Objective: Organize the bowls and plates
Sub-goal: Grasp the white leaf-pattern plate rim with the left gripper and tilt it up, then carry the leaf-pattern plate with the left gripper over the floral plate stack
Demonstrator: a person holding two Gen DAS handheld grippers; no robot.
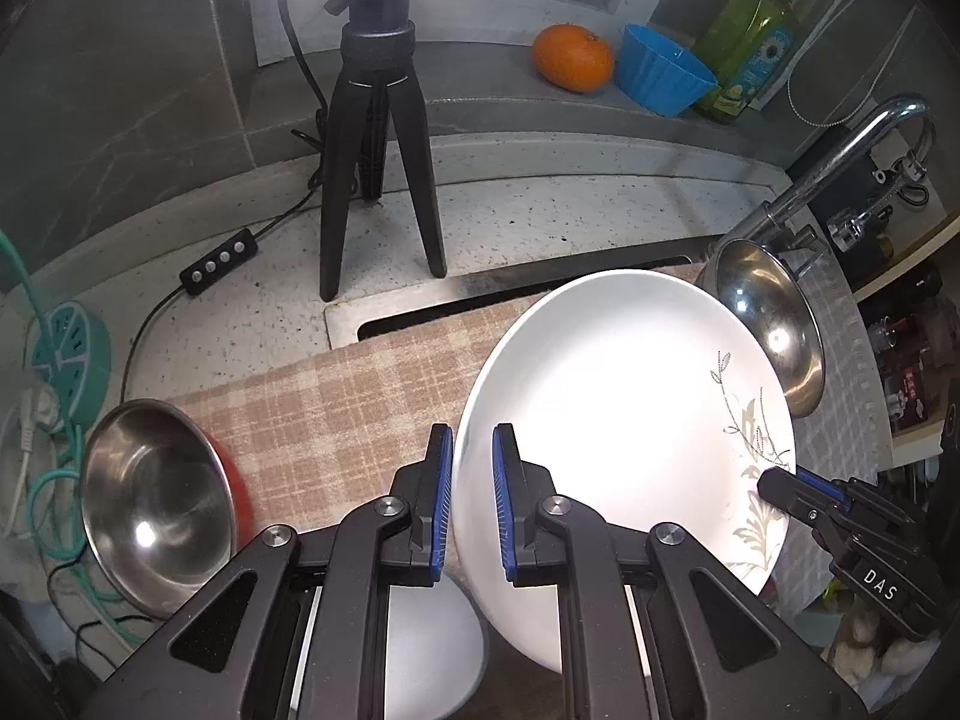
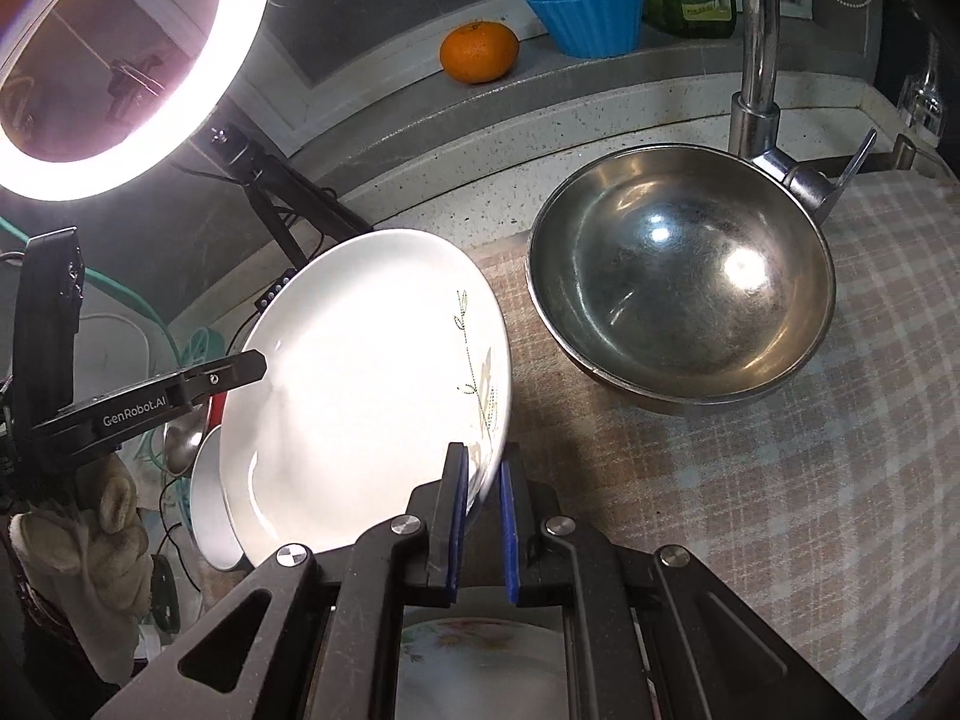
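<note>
A white plate [image 1: 600, 408] with a grey leaf print hangs tilted above the checked cloth [image 1: 336, 396], held at both sides. My left gripper [image 1: 472, 441] is shut on its left rim. My right gripper [image 2: 483, 459] is shut on the printed right rim of the plate [image 2: 360, 372]. Each gripper shows in the other's view: the right gripper [image 1: 774, 486] and the left gripper [image 2: 252, 363]. One steel bowl [image 2: 678, 276] stands on the cloth by the faucet. A second steel bowl [image 1: 156, 498] with a red outside sits at the left. A white dish [image 1: 432, 648] lies under the lifted plate.
A floral plate [image 2: 480, 666] lies below my right gripper. A black tripod [image 1: 378, 168] with a ring light [image 2: 120, 60] stands behind the cloth. On the back ledge sit an orange [image 1: 573, 57], a blue cup [image 1: 660, 69] and a green bottle [image 1: 750, 42]. The faucet [image 2: 756, 60] rises at the right.
</note>
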